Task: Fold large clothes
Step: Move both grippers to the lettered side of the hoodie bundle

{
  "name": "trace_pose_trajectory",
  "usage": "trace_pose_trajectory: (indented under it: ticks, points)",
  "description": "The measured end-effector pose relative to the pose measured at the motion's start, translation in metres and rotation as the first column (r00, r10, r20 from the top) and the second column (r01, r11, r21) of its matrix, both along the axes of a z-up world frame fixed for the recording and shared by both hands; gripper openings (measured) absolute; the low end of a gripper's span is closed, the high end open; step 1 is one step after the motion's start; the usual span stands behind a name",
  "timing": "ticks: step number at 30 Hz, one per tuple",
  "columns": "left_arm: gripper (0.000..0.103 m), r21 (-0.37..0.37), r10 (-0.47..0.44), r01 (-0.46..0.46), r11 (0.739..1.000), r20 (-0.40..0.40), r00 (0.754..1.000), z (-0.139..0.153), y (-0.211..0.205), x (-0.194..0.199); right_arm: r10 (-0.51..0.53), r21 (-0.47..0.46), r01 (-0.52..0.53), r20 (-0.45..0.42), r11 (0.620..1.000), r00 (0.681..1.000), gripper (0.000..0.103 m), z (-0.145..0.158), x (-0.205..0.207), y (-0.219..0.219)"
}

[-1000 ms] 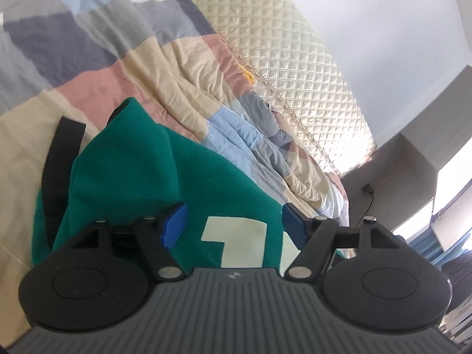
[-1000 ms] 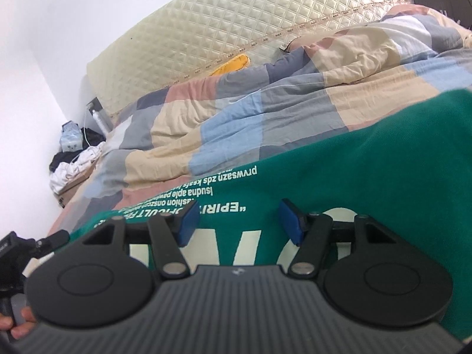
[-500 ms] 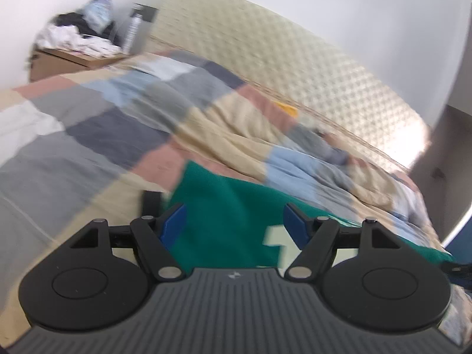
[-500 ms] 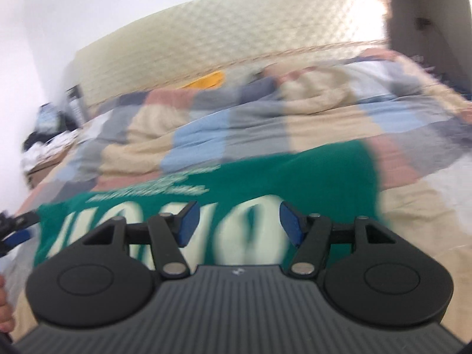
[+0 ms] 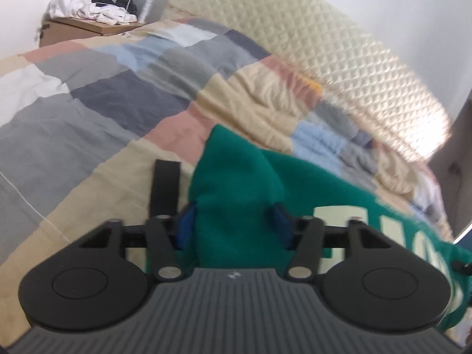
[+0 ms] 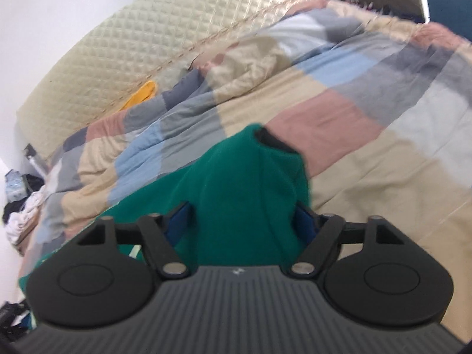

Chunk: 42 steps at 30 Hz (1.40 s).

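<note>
A green sweatshirt [image 5: 236, 194] with pale lettering [image 5: 333, 218] lies on a patchwork duvet [image 5: 97, 94]. In the left wrist view a raised fold of it fills my left gripper [image 5: 233, 227]. The jaws are closing and both blue pads [image 5: 185, 227] touch the cloth. A black strip [image 5: 166, 185] lies just left of that fold. In the right wrist view another green corner [image 6: 244, 194], with a black opening [image 6: 271, 140] at its tip, sits in my right gripper [image 6: 243, 221]. These jaws are closing too, and the cloth bulges past the right pad [image 6: 305, 224].
A quilted cream headboard [image 5: 324, 47] runs along the far side of the bed. A box [image 5: 82, 29] at the bed's far left corner carries piled clothes [image 5: 91, 6] and a bottle [image 5: 149, 1]. A yellow item [image 6: 141, 96] lies by the headboard. Rumpled bedding [image 6: 253, 62] lies beyond the sweatshirt.
Both grippers hovered with nothing between their pads; now each has green cloth between them. The left view swung left to the garment's end, the right view swung right, and the left jaws narrowed.
</note>
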State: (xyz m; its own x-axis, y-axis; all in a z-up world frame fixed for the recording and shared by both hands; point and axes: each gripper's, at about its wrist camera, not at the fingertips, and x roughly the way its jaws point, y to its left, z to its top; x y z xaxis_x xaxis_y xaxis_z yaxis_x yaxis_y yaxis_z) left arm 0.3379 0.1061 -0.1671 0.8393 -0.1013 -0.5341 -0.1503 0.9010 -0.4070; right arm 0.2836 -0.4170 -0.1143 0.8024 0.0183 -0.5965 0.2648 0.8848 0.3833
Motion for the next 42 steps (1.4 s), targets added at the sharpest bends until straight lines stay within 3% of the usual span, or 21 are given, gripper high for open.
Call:
trace_pose_trajectory:
  ticks: [3,5,7,12,15,20,26,30,32,35,39,42]
  points:
    - [0.03,-0.009,0.024,-0.024,1.0,0.013,1.0,-0.005,0.004,0.003,0.03,0.011,-0.03,0.009,0.999,1.0,0.032,-0.001,0.002,0.006]
    - [0.019,-0.023,0.037,-0.036,0.999,0.041,0.998,-0.003,0.009,0.001,0.056,-0.017,-0.056,0.04,0.998,0.998,0.022,0.006,0.002,0.011]
    - [0.013,-0.035,0.057,-0.055,0.998,0.066,0.996,0.002,0.013,-0.003,0.081,-0.033,-0.078,0.086,0.996,0.993,0.018,0.015,-0.001,0.016]
    - [0.011,-0.096,0.119,-0.107,0.99,0.12,0.986,0.02,0.026,-0.018,0.124,-0.076,-0.11,0.23,0.991,0.965,0.014,0.038,-0.012,0.026]
    - [0.011,-0.086,0.115,-0.104,0.991,0.135,0.984,0.03,0.025,-0.022,0.109,-0.098,-0.09,0.206,0.991,0.973,0.014,0.037,-0.008,0.028]
    - [0.012,0.029,0.079,-0.082,0.996,0.095,0.992,0.022,0.005,-0.013,0.084,-0.139,-0.072,0.077,0.988,0.993,0.016,0.006,0.01,0.024]
    - [0.02,0.027,0.051,-0.052,0.998,0.034,0.998,0.013,0.006,-0.006,0.054,-0.112,-0.051,0.024,0.992,0.998,0.024,-0.01,0.007,0.024]
    - [0.047,0.03,0.082,-0.084,0.996,0.052,0.995,0.029,0.011,-0.017,0.002,0.004,-0.002,-0.009,1.0,1.0,0.037,0.0,-0.003,0.011]
    - [0.058,0.047,0.099,-0.103,0.994,0.093,0.991,0.04,0.011,-0.028,-0.011,0.016,0.011,-0.002,1.0,1.0,0.042,0.008,-0.013,0.01]
    - [0.061,0.053,0.075,-0.082,0.995,0.133,0.988,0.055,0.005,-0.042,-0.019,-0.01,0.019,0.035,1.0,0.999,0.059,0.023,-0.031,0.017]
    - [0.061,0.121,-0.038,0.018,0.993,0.168,0.985,0.066,-0.025,-0.054,0.043,-0.115,-0.028,0.128,0.993,0.991,0.059,0.047,-0.048,0.04]
    - [0.061,0.184,-0.13,0.102,0.978,0.146,0.981,0.062,-0.051,-0.053,0.161,-0.161,-0.137,0.147,0.977,0.976,0.059,0.05,-0.05,0.065]
